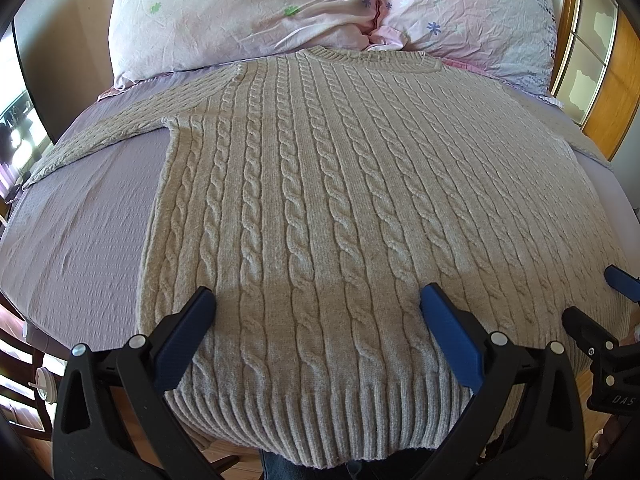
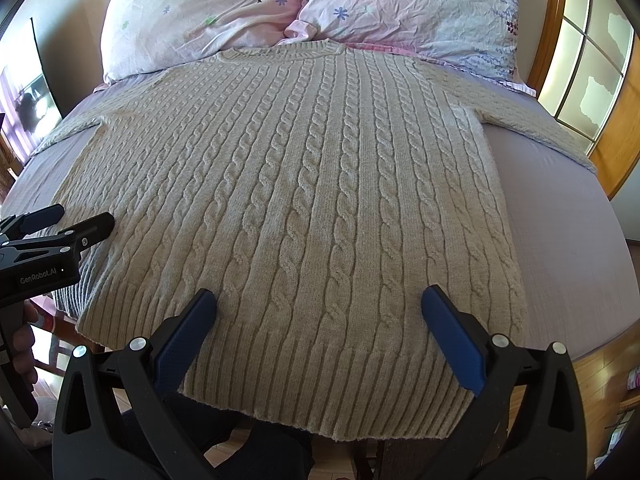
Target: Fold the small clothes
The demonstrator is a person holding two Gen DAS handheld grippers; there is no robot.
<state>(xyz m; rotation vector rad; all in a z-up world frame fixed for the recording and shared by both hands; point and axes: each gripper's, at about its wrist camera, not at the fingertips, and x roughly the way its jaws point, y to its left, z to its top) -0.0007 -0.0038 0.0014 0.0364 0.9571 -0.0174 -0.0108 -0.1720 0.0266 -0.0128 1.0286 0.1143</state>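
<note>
Beige cable-knit sweater (image 1: pixel 320 200) flat on bed (image 1: pixel 80 240), lavender sheet, neckline toward two pink floral pillows (image 1: pixel 248 16), ribbed hem at near edge, both sleeves spread sideways. Left claw (image 1: pixel 318 300) spread wide above hem, holding nothing. Right claw (image 2: pixel 319 300) likewise wide apart, empty, over hem farther right. Claws side by side, near each other.

Left tool (image 1: pixel 318 298) and right tool (image 2: pixel 319 298): black frames, blue finger pads (image 2: pixel 454 340), silver rivets, white "GenRobot.AI" lettering
</note>
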